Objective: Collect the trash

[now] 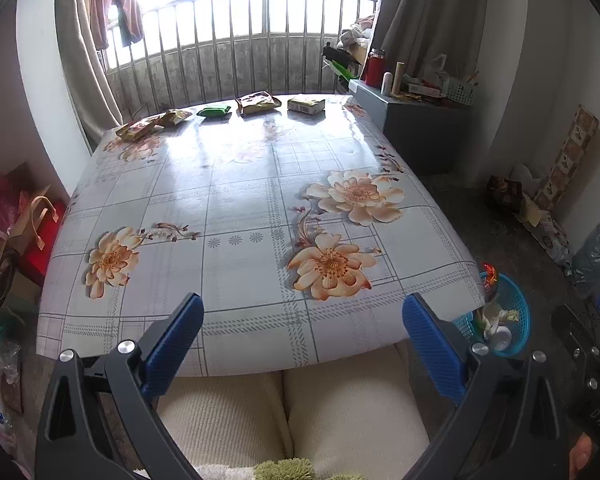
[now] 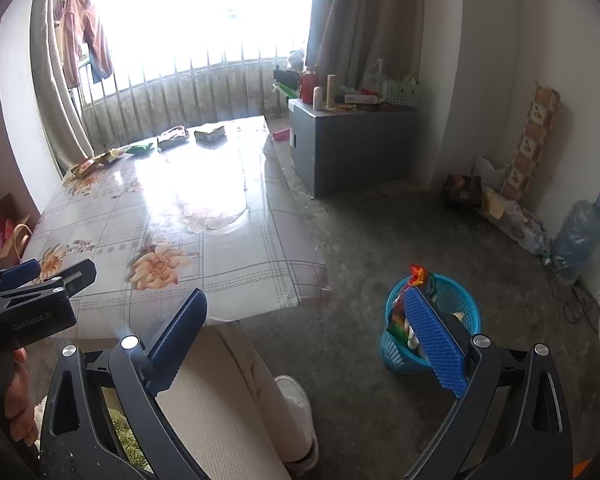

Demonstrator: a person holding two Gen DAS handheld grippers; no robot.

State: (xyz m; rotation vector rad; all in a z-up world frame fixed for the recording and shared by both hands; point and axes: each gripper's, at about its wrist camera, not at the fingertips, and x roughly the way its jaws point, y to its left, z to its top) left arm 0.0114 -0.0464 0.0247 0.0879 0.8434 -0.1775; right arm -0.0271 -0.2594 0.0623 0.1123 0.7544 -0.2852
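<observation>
The left gripper (image 1: 302, 328) hangs over the near edge of the counter (image 1: 236, 264), its blue fingers (image 1: 172, 344) spread wide with nothing between them. The right gripper (image 2: 316, 344) sits off the counter's near right corner, above open floor (image 2: 380, 220), its fingers (image 2: 436, 344) likewise released and empty.

The trash lies in a row along the counter's far edge, just before the window railing (image 1: 236, 48): two yellow-brown snack wrappers (image 1: 140, 128) overlapping at the left, a green packet (image 1: 214, 111), a larger yellow wrapper (image 1: 258, 103), and a small pale carton (image 1: 306, 104) nearest the far right corner. Between that row and the near edge the flowered cloth is bare — a wide, glossy stretch.

On the floor beside the near right corner stands a blue basket (image 2: 460, 300), already holding wrappers, one red-orange piece (image 2: 418, 274) poking above its rim. The right gripper's right finger overlaps the basket in the right wrist view. Bare floor runs from the basket to a grey cabinet (image 2: 352, 148) — just beside the counter's far right corner — and to clutter along the right wall, including a large water bottle (image 2: 578, 236). The person's pale trouser legs (image 1: 292, 412) sit below the counter's near edge.
</observation>
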